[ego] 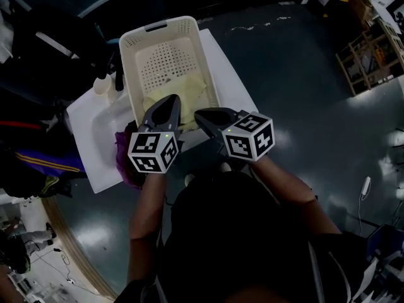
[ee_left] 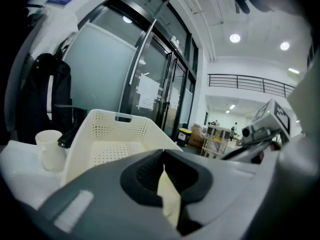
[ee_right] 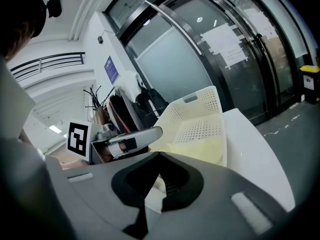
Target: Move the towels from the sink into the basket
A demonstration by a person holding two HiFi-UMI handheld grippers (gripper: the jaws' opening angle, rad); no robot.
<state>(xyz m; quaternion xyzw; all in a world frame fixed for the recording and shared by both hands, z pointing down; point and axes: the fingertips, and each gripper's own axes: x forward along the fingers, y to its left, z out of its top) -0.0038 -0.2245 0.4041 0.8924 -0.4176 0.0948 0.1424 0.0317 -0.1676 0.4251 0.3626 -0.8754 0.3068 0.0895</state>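
Seen from above, a cream perforated laundry basket [ego: 128, 59] sits on a white sink unit [ego: 95, 122], with a yellow towel [ego: 189, 88] lying inside it. A purple towel [ego: 122, 160] is bunched in the sink bowl beside the basket's near left corner. The left gripper [ego: 170, 100] reaches over the basket's near edge, its jaws clamped on a fold of the yellow towel. The right gripper [ego: 201, 114] sits just beside it, jaw tips closed together; pale material shows in the gap behind them, but whether it is pinched cannot be told. A white cup [ego: 102, 85] stands on the sink's far left corner.
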